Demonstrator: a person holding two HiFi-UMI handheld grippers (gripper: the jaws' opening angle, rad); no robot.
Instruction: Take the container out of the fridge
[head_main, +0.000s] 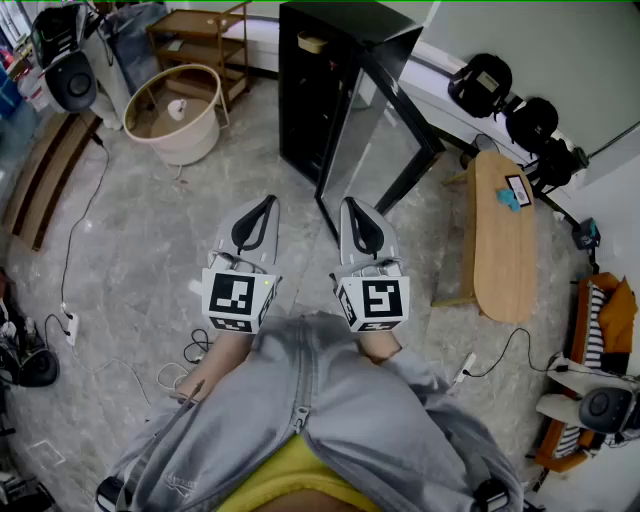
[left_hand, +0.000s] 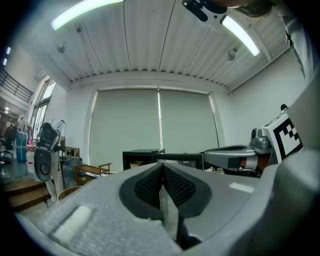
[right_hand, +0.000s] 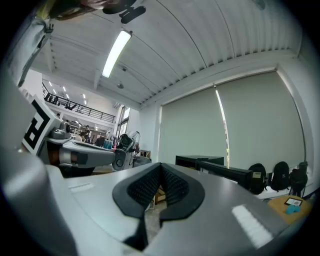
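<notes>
Risk ahead: our left tool (head_main: 266, 203) and right tool (head_main: 351, 206) hung closed and empty before the fridge (head_main: 318, 95); its half-open door (head_main: 378, 140) could snag our reach.

Fridge (head_main: 300, 100) ahead, its door (head_main: 385, 140) open on the right, container (head_main: 312, 43) inside, tub (head_main: 180, 112) to its left, rack (head_main: 205, 40) behind the tub, bench (head_main: 503, 235) to the right.

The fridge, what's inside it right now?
The fridge stands with its door open. One pale container shows near the top inside. The rest of the inside is dark, so anything lower down can't be seen.
</notes>
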